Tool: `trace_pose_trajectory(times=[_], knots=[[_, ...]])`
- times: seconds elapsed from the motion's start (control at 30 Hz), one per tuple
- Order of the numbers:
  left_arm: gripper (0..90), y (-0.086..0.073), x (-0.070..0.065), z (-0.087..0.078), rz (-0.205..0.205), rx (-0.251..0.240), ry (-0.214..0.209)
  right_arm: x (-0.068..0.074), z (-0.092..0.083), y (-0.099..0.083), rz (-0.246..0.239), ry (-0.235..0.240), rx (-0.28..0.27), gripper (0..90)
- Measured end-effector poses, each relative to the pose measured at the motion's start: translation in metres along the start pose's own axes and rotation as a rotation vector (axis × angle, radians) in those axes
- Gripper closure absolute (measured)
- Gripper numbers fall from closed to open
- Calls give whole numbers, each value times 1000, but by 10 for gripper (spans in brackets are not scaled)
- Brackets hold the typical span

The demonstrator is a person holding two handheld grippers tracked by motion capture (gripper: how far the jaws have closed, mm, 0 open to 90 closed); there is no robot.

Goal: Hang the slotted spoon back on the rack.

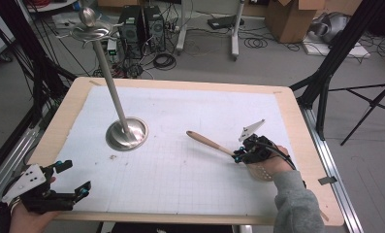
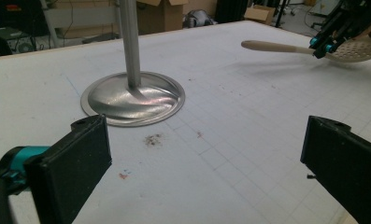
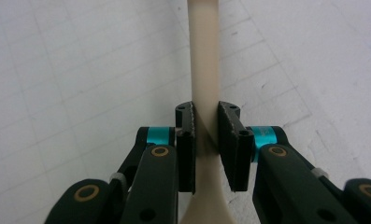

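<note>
Spatula [image 1: 214, 144]: a beige slotted one, with its perforated blade under the person's right hand and its handle running up and to the left across the gridded table mat [image 1: 180, 184]. The right gripper [image 1: 239, 156] is clamped on it at the neck, where the handle widens toward the blade. In the right gripper view the two black pads [image 3: 187, 140] press the beige shaft from either side, and the handle [image 3: 203, 56] runs straight ahead, away from the jaws. In the left gripper view the free end appears to sit a little above the mat, so the utensil looks gripped and perhaps just off the surface, though I cannot be sure that the blade has left it.

My reading is that the grasp is made and the carry comes next. The likely destination is the steel hanging stand [image 1: 126, 133], which sits ahead and well to the left of the right gripper, its hook ring high on the pole. Getting there calls for a lift clear of the mat and a firm hold, since the long handle gives leverage to twist.

The left gripper [image 1: 73, 177] rests near the front left corner, jaws wide apart, with nothing between them, well apart from the spatula.
</note>
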State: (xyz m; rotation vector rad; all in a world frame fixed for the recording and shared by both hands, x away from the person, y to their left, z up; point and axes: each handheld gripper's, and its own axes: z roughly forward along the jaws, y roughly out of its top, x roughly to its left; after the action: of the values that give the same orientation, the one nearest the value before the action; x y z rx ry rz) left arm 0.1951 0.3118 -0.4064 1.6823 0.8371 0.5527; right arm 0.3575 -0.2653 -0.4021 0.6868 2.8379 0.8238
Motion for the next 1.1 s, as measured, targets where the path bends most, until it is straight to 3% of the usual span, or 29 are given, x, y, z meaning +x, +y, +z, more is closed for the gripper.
trace_pose_trajectory(times=[0.4, 0.83, 1.1], knots=[[20, 1, 0, -1, -1, -6, -1, 6, -22, 10, 16, 3, -160, 780], [20, 1, 0, -1, 0, -6, -3, 17, -39, 28, -8, -14, -314, 780], [20, 1, 0, -1, -1, -7, -5, 29, -42, 46, -37, -41, -357, 780]])
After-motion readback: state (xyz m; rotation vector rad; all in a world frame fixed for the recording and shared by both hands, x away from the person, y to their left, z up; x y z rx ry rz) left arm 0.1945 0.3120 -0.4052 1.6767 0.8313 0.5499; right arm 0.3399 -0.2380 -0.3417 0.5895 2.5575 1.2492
